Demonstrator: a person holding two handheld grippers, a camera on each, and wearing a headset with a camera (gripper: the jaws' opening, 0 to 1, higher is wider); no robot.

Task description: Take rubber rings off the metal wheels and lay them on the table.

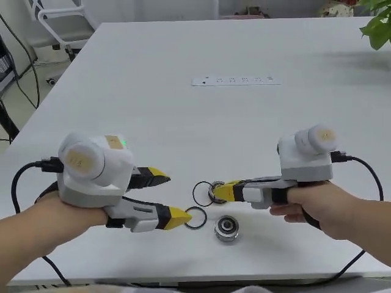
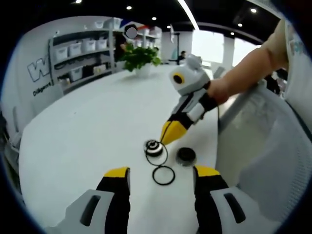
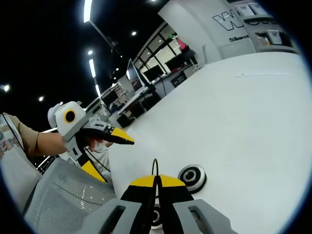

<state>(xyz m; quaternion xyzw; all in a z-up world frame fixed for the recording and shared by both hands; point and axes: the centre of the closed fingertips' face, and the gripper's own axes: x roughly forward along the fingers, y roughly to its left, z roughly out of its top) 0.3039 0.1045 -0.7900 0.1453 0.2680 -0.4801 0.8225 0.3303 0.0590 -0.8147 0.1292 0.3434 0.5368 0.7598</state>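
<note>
My right gripper [image 1: 219, 192] is shut on a thin black rubber ring [image 1: 197, 194] that hangs partly off a small metal wheel [image 1: 214, 189]. The ring [image 3: 155, 168] rises as a black line from between its closed jaws, with that wheel [image 3: 156, 215] just below them. A second metal wheel [image 1: 226, 227] stands nearer the table's front edge. One loose rubber ring [image 1: 195, 218] lies flat on the white table [image 1: 183, 122]. My left gripper [image 1: 168, 196] is open, its yellow tips on either side of the loose ring [image 2: 163, 175] and holding nothing.
A white power strip [image 1: 236, 80] lies mid-table, far beyond the work. A green plant [image 1: 380, 24] stands at the back right corner and a chair [image 1: 58, 21] at the back left. Cables trail from both grippers off the front edge.
</note>
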